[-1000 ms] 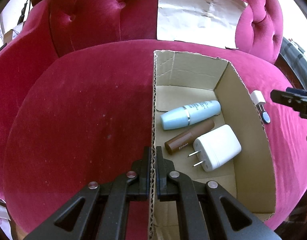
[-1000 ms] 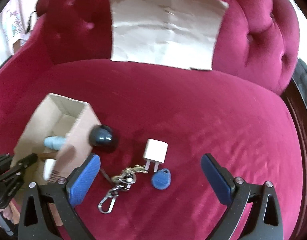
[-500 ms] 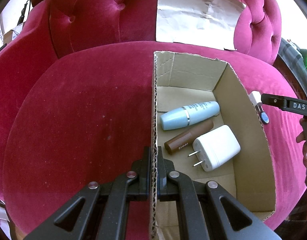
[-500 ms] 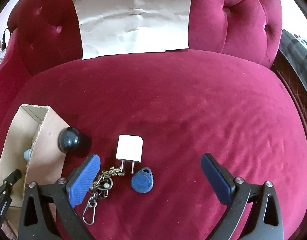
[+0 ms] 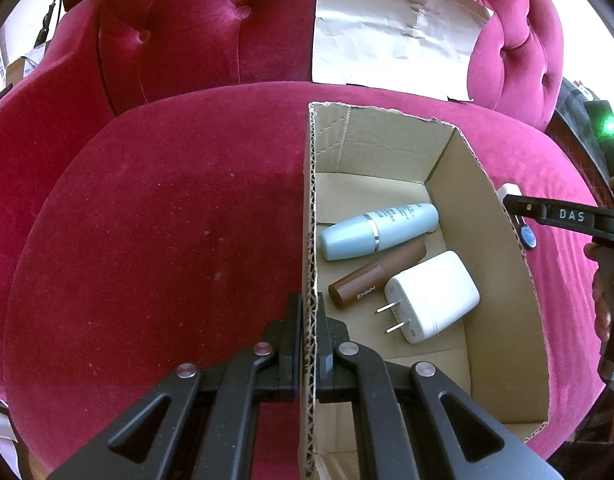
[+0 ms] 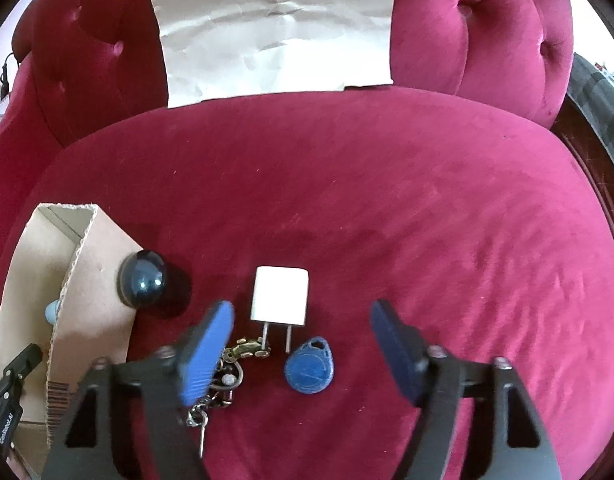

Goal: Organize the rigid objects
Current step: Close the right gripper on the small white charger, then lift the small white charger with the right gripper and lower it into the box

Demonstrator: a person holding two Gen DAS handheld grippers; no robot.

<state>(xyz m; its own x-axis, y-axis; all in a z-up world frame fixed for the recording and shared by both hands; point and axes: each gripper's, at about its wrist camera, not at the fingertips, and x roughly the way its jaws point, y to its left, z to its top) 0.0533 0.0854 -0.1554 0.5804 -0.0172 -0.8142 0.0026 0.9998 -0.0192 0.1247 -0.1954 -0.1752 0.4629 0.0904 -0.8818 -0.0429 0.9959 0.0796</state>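
My left gripper (image 5: 309,308) is shut on the near left wall of an open cardboard box (image 5: 487,240) on a red velvet seat. Inside the box lie a light blue bottle (image 5: 379,230), a brown tube (image 5: 375,278) and a large white charger (image 5: 435,296). To the right of the box, my right gripper (image 6: 301,320) hangs low over the seat with its jaws closing. A small white charger cube (image 6: 281,296) and a blue key fob (image 6: 310,366) lie between the blue pads (image 6: 211,340), which touch neither. A metal keychain (image 6: 227,376) lies partly under the left pad.
A dark round-topped object (image 6: 145,282) stands against the box's outer wall (image 6: 99,280). Crumpled white paper (image 6: 275,28) leans on the tufted backrest. The seat's curved right edge (image 6: 603,216) drops off to dark wood. A hand (image 5: 603,292) shows at the right edge.
My right gripper has sunk closer to the small charger and fob, rolled a little, and its jaws have narrowed. The left gripper and the box have stayed put.
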